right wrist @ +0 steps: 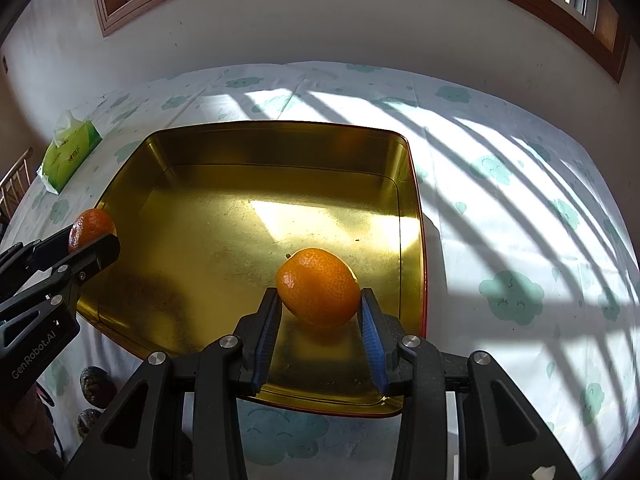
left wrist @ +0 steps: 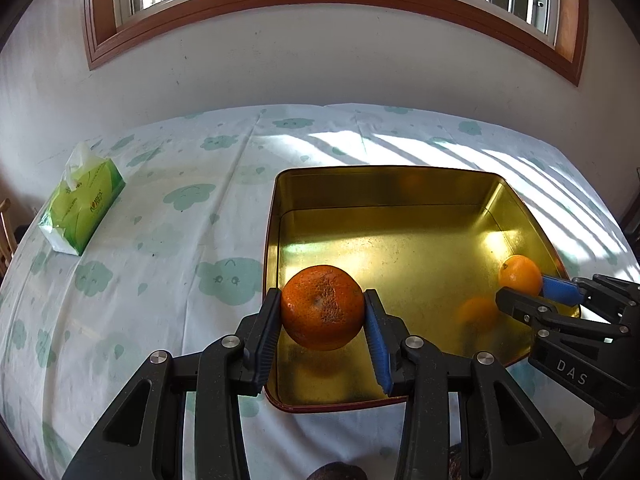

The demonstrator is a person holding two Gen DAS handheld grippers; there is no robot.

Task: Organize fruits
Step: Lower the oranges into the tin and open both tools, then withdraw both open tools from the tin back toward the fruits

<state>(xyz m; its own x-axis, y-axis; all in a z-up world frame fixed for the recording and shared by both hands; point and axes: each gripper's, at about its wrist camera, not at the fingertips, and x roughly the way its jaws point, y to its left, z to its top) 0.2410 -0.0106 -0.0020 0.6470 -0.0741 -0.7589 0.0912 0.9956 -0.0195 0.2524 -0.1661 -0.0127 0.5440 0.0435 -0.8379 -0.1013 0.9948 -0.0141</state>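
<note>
Sunlit tabletop [left wrist: 168, 264] under a cloud-print cloth, gold tin tray [left wrist: 384, 184] near a green tissue box [left wrist: 82, 208], left hand-held gripper [left wrist: 323, 312] clamped on a dark orange [left wrist: 322, 307] above the tray's near edge, right hand-held gripper [right wrist: 319, 308] clamped on a lighter orange [right wrist: 319, 287] over the tray.

The left gripper [left wrist: 322, 312] reaches forward over the near left part of the tin [left wrist: 276, 200], its two fingers clamped on a dark orange [left wrist: 322, 307] held above the tin floor. The right gripper [right wrist: 320, 304] reaches over the tin's near right part, fingers pressed against the sides of a paler orange [right wrist: 319, 287], also held.
</note>
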